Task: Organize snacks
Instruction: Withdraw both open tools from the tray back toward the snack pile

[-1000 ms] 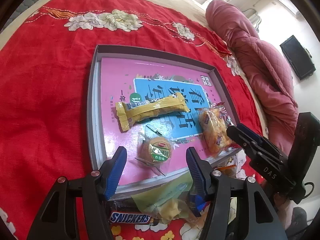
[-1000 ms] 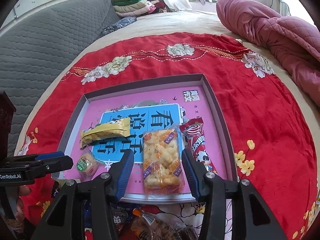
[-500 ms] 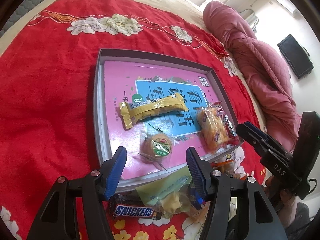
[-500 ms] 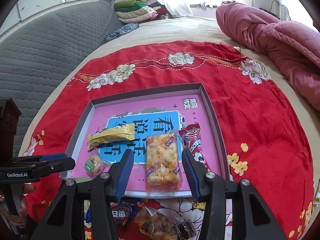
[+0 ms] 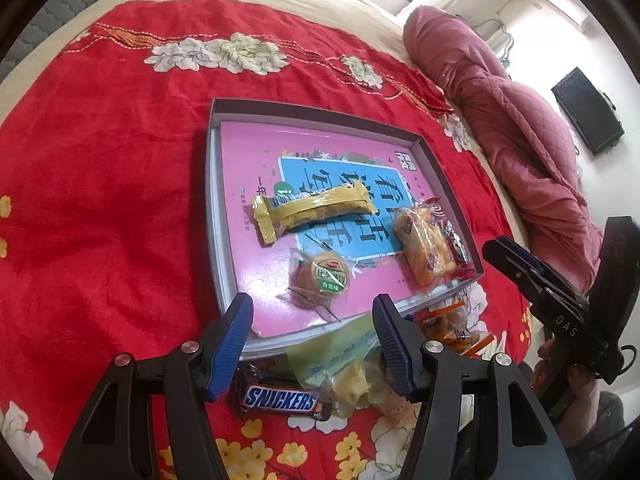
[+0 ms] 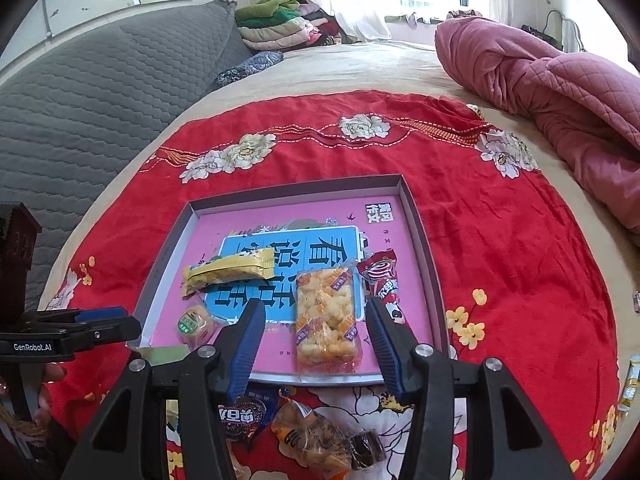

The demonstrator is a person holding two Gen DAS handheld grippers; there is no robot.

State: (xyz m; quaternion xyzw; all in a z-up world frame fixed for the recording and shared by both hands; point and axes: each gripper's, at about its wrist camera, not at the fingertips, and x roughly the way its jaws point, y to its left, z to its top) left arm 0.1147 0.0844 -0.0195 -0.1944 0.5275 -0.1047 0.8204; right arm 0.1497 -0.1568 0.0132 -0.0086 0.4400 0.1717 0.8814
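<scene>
Lying crosswise in the tray (image 5: 214, 216), the yellow bar (image 5: 312, 210) points left-right

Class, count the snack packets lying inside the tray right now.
4. A yellow bar at the left, a round cake at the near-left corner, a rice cracker pack in the middle, and a red packet on the right.

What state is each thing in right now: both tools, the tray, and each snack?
Left tool: open, empty.
Right tool: open, empty.
Tray: flat on the red cloth, holding four snacks.
Yellow bar: sealed, lying in tray.
Round cake: wrapped, in tray.
Clear puff pack: sealed, in tray.
Red packet: in tray, beside puff pack.
Snickers bar: outside tray, on cloth.
</scene>
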